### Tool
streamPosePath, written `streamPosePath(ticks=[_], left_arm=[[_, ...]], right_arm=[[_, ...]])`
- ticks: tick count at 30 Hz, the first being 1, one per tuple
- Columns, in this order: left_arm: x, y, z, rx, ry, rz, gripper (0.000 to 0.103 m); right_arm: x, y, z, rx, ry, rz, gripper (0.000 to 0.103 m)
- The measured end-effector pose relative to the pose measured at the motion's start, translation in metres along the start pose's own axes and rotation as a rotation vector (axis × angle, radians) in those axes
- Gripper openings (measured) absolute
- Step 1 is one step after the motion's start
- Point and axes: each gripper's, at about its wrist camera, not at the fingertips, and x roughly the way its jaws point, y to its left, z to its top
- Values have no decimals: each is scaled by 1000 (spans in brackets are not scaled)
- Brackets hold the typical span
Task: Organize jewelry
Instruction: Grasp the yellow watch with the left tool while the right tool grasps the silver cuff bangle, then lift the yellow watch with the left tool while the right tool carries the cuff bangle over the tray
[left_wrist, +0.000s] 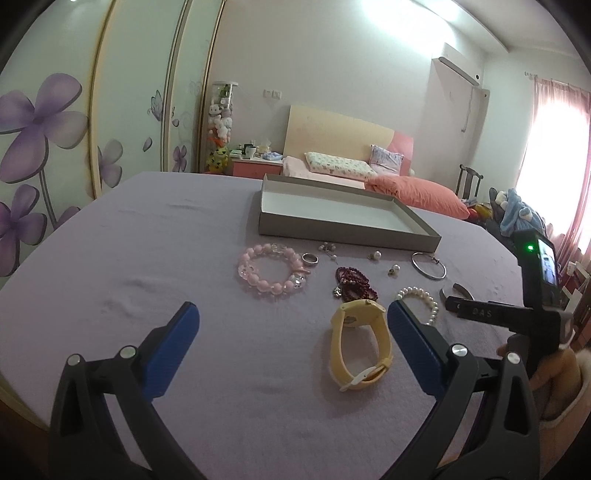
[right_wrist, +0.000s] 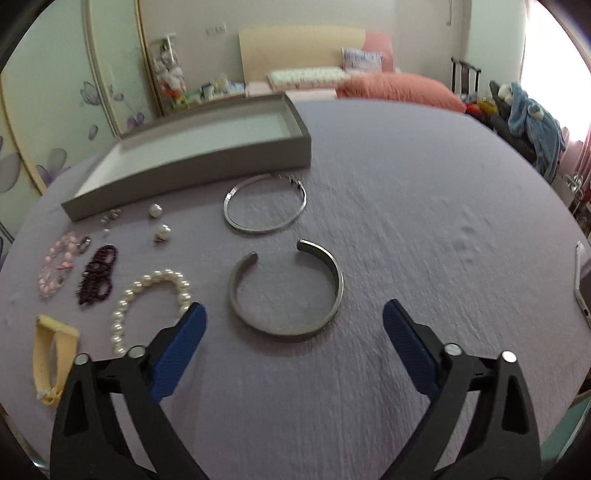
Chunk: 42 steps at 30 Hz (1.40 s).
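Jewelry lies on a purple cloth in front of a shallow grey box (left_wrist: 347, 236) (right_wrist: 221, 166). My left gripper (left_wrist: 293, 314) is open, low over the cloth; a yellow watch (left_wrist: 360, 343) lies just inside its right finger. Beyond lie a pink bead bracelet (left_wrist: 271, 275), a dark red bead bracelet (left_wrist: 354, 284), a pearl bracelet (left_wrist: 421, 301) and a thin silver bangle (left_wrist: 428, 265). My right gripper (right_wrist: 293, 314) is open just before a wide silver cuff (right_wrist: 286, 291). The thin bangle (right_wrist: 264, 205) lies beyond it, the pearl bracelet (right_wrist: 147, 302) to its left.
A ring (left_wrist: 309, 259) and pearl earrings (right_wrist: 159, 221) lie near the box. A phone (right_wrist: 581, 280) lies at the cloth's right edge. The right gripper's body (left_wrist: 517, 314) shows at the right of the left wrist view. A bed stands behind the table.
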Motion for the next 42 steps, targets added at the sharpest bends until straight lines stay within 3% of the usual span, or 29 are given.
streamPosePath(ticks=[4, 7, 16, 20, 22, 33, 39, 42], left_arm=[[7, 0, 2, 1, 12, -4, 99], [15, -3, 1, 5, 28, -10, 99], [33, -20, -2, 59, 82, -27, 99], [43, -28, -6, 73, 132, -45, 98], [49, -33, -7, 83, 159, -49, 90], [70, -54, -10, 112, 224, -59, 89], [87, -56, -14, 111, 287, -35, 62], [87, -54, -16, 110, 282, -43, 49]], right_arm=[[1, 4, 3, -37, 7, -20, 89], [1, 6, 8, -64, -1, -1, 68], [6, -26, 20, 16, -8, -17, 67], [11, -22, 23, 10, -5, -23, 68], [11, -21, 23, 10, -5, -23, 68], [12, -20, 23, 5, -3, -26, 68], [12, -20, 23, 6, -3, -27, 68], [12, -20, 23, 5, -3, -28, 68]])
